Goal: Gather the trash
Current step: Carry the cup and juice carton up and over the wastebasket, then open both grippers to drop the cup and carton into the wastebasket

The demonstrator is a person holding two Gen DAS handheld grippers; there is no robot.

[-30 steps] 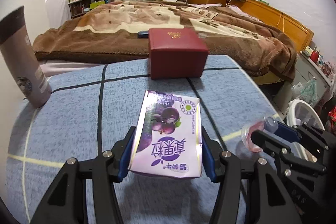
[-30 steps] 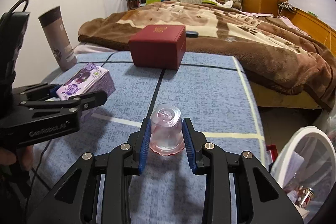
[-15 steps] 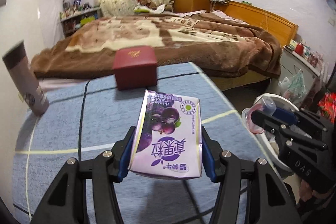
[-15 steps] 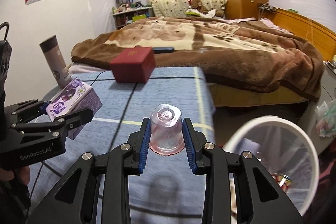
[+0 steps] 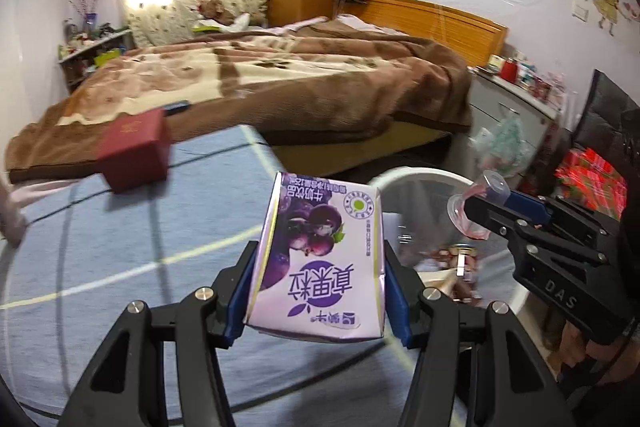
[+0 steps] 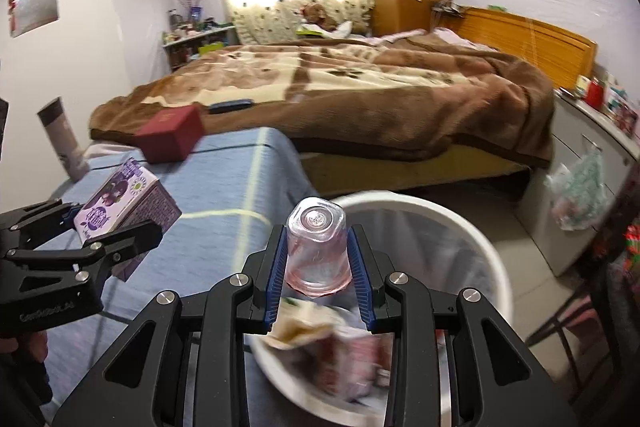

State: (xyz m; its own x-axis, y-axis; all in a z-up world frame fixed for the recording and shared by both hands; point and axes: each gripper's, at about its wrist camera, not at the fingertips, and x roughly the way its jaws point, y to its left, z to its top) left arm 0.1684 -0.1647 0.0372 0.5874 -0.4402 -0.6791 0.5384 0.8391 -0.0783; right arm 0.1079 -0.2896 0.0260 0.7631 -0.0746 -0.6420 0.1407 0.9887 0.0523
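Two pieces of trash in transit toward the white waste bin (image 6: 472,227), which stands on the floor just beside the blue-covered table (image 5: 120,227) and serves here as the landmark. The left gripper (image 5: 316,303) pinches a purple drink carton (image 5: 320,259) by its two narrow side walls, the blue pads flat against them; the carton hangs at the table's edge next to the bin's rim, not yet over the opening. Its long axis runs forward along the fingers, printed face up, the far end toward the bin and the bed (image 5: 280,79) beyond. The right gripper (image 6: 320,277) clamps a small clear cup (image 6: 318,247) with a pink residue, held above the bin's mouth on its table side. The cup is inverted along the fingers: closed base pointing forward and upward, open rim back toward the gripper body, so its axis slants away from the camera. Side grips presumably leave each item free to fall straight down once the jaws part. A red box (image 6: 172,139) and a grey tube (image 6: 62,139) rest on the table, well away from the bin, at the side nearer the bed.
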